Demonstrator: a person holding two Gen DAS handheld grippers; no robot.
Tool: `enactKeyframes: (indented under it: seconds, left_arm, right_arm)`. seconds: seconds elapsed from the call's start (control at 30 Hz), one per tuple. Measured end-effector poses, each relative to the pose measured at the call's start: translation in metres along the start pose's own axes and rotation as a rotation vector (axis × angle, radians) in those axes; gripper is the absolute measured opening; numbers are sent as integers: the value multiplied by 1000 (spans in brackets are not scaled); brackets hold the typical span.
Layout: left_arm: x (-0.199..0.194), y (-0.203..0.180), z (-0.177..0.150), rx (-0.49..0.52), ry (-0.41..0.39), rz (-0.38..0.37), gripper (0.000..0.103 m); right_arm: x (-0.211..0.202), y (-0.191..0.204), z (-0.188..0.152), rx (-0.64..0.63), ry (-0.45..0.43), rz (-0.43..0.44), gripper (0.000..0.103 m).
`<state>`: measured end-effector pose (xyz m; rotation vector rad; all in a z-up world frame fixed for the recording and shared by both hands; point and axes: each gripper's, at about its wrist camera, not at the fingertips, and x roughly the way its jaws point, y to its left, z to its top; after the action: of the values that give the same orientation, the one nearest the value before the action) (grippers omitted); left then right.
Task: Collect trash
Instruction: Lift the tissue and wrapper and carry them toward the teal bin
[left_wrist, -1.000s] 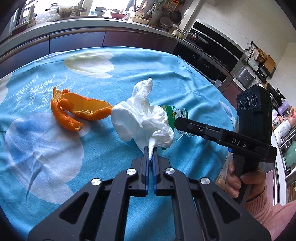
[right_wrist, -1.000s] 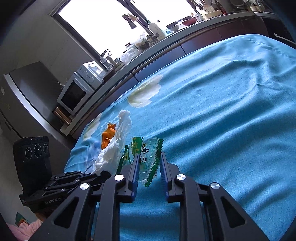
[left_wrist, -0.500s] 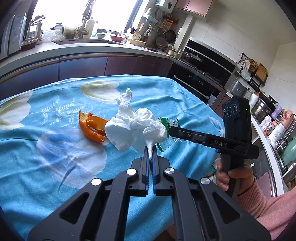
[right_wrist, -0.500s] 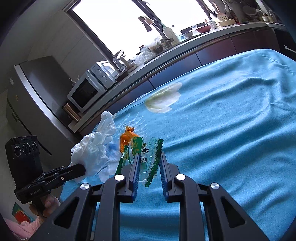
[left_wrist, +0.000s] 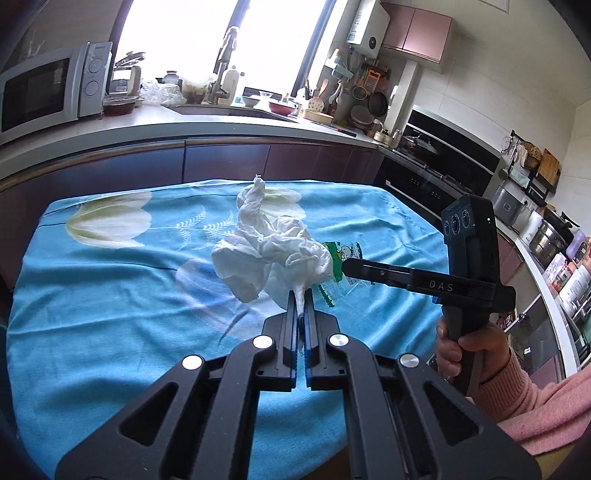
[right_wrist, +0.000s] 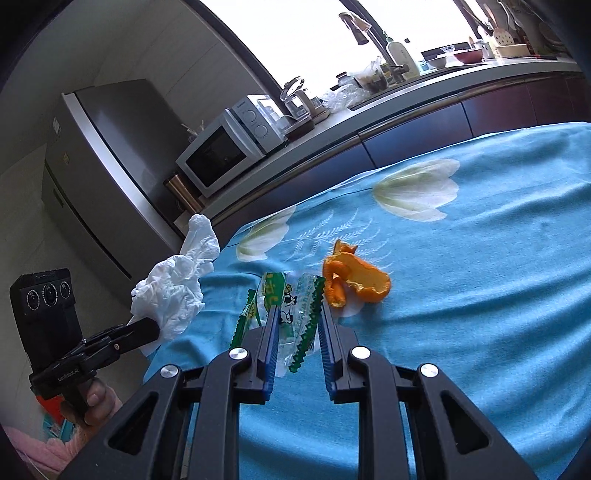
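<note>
Left gripper (left_wrist: 301, 301) clenching tail of crumpled tissue (left_wrist: 269, 251), wad hanging clear above blue tablecloth (left_wrist: 110, 325). Right gripper (right_wrist: 295, 325) pinching snack wrapper (right_wrist: 295, 314), long axis along fingers. Orange peel (right_wrist: 354, 280) lying on cloth at one o'clock from right jaws, nearer right hand; both grippers occupied.

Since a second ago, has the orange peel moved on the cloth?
No. In the right wrist view the orange peel lies on the blue tablecloth by the same white flower print as before; only the tissue and wrapper were lifted.
</note>
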<state>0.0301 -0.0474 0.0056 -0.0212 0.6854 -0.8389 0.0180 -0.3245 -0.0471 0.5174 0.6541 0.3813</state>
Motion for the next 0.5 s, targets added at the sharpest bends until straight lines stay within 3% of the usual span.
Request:
enactKeyframes:
  seconds: [0.5]
  left_arm:
    - [-67, 73, -37, -138, -40, 156, 3]
  right_arm:
    - [70, 75, 2, -112, 124, 125, 20]
